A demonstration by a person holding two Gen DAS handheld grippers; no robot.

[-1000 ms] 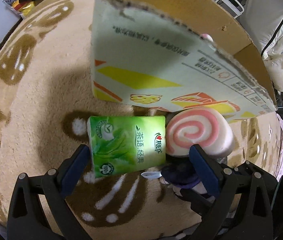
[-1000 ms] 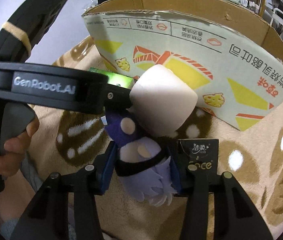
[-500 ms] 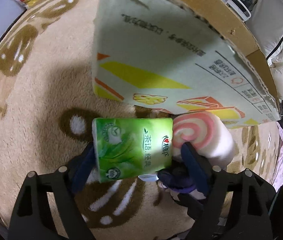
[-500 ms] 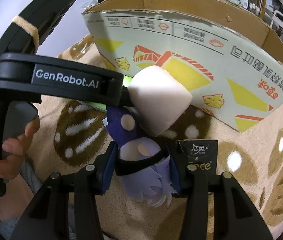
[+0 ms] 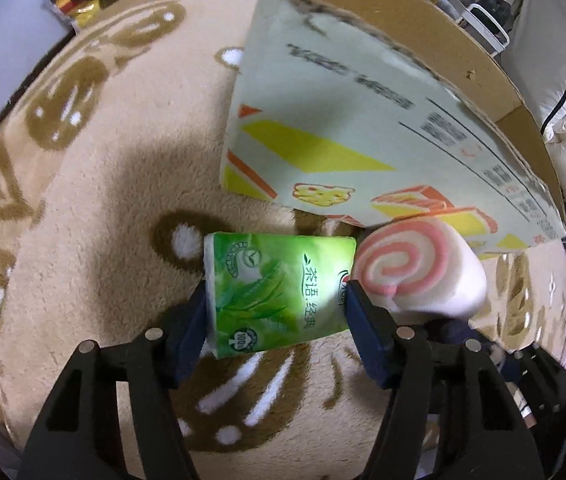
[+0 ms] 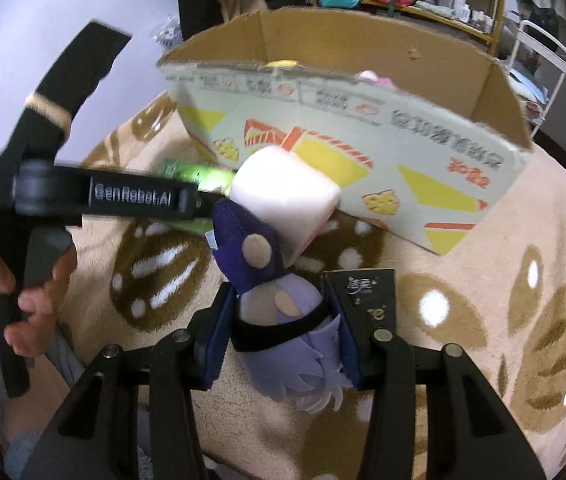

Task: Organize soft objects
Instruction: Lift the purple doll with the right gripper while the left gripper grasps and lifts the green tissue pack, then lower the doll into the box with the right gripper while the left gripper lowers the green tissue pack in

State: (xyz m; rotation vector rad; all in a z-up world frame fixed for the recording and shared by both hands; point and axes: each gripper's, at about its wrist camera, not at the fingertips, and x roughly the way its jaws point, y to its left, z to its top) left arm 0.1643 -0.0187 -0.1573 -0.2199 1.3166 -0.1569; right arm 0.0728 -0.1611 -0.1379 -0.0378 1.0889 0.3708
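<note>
My left gripper [image 5: 277, 320] is shut on a green tissue pack [image 5: 279, 292] and holds it just above the beige blanket [image 5: 103, 200]. A pink-swirl roll cushion [image 5: 415, 276] lies to its right, against the open cardboard box [image 5: 363, 128]. My right gripper [image 6: 281, 340] is shut on a purple plush toy [image 6: 279, 308], lifted off the blanket. The roll cushion [image 6: 287, 208] sits just beyond the plush in the right wrist view, with the box [image 6: 363, 132] behind. The left gripper's body [image 6: 83, 200] crosses that view at left.
A black tissue pack [image 6: 363, 292] lies on the blanket [image 6: 483, 280] beside my right gripper. Some soft items show inside the box. A snack bag [image 5: 67, 0] lies at the far left. Shelves and a white rack stand behind the box.
My left gripper has shut on the green tissue pack and lifted it. My right gripper has risen with the purple plush, so the box interior now shows.
</note>
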